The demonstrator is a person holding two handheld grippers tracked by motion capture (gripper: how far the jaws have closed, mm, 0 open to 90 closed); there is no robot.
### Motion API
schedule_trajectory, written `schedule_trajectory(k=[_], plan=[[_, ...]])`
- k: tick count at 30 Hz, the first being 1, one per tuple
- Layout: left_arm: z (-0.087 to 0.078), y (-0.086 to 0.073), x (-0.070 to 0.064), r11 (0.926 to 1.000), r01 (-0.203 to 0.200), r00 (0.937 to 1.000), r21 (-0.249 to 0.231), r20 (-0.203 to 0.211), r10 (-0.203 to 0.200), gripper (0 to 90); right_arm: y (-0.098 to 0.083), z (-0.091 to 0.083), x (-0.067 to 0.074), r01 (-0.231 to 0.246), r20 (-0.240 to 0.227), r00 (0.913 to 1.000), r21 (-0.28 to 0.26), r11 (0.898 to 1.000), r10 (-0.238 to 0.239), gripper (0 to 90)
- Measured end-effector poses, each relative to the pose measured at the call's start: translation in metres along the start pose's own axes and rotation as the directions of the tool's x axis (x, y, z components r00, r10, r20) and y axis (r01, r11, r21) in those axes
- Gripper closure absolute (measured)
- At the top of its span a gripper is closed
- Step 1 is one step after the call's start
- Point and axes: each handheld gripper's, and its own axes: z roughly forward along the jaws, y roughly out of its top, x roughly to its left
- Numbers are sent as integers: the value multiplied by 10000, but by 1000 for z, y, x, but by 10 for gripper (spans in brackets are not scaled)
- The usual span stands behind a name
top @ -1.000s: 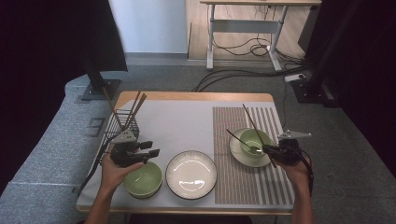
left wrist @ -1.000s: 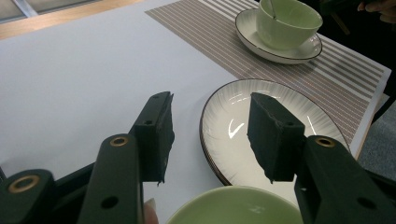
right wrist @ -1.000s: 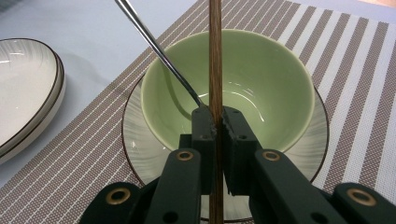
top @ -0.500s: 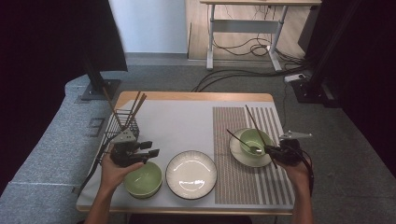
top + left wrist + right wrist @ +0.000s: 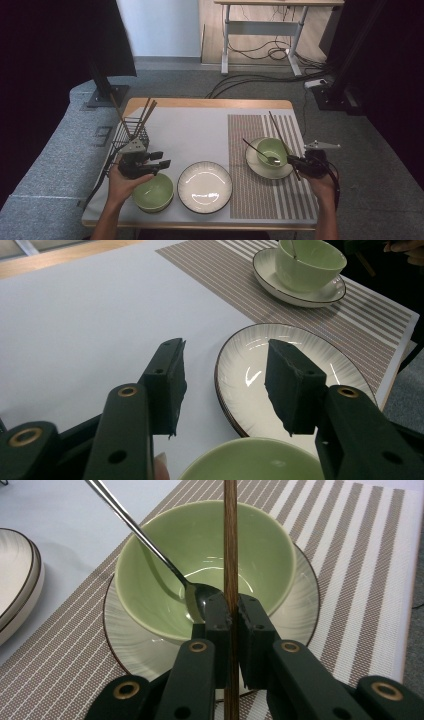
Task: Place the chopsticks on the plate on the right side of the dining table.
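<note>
High view: the wooden table carries a white mat on its left and middle and a striped placemat on its right, whose right edge lies close to the table's right edge. Between the wire basket at the far left and the placemat, the white mat has a wide bare stretch. That basket holds several chopsticks standing upright and leaning. Along the near edge sit a green bowl and, just beside it, a white plate with a dark rim. The left gripper hovers over the far rim of that bowl, its jaws spread apart with nothing between them. On the placemat a second green bowl stands on a white saucer, with a metal spoon resting inside, its handle slanting out over the far-left rim. The right gripper, just right of that bowl's rim, is clenched on a wooden chopstick, which crosses above the bowl and points toward the table's far edge.
</note>
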Motion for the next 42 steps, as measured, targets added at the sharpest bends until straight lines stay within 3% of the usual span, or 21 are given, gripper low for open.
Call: schedule_trajectory(k=[28, 42], plan=[[-2, 0, 1, 10000, 14, 10000, -43, -1, -14, 505, -8, -3, -15, -653, 538, 9964, -21, 9979, 653, 848], [-1, -1, 0, 10000, -3, 10000, -2, 9, 3, 506, -16, 5, -23, -1075, 744, 9917, 338, 9936, 1048, 848]])
